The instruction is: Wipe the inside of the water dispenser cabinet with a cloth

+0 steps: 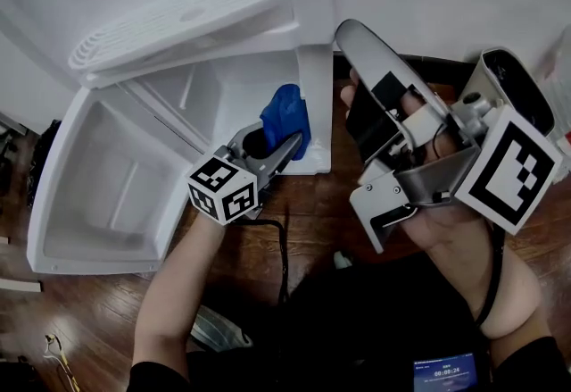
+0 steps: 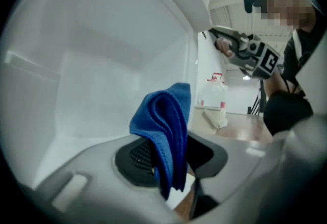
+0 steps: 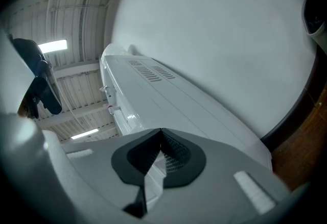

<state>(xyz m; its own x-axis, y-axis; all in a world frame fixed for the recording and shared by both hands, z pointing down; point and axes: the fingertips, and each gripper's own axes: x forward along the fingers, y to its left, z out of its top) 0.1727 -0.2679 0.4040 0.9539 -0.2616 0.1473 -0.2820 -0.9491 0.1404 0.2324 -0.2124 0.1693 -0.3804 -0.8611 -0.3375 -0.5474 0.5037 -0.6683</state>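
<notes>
The right gripper, clenched empty, tilts upward (left gripper, arm outstretched, pinches the blue cloth by the cabinet).

Left gripper grips a blue cloth at the open cabinet's right edge; right gripper hangs closed, apart.

The cloth is soft blue fabric with a fine nap and stitched edges. The cabinet is smooth white plastic with a faint sheen, and the floor is glossy dark wood. The right gripper has a matt grey plastic shell and black dimpled pads.
</notes>
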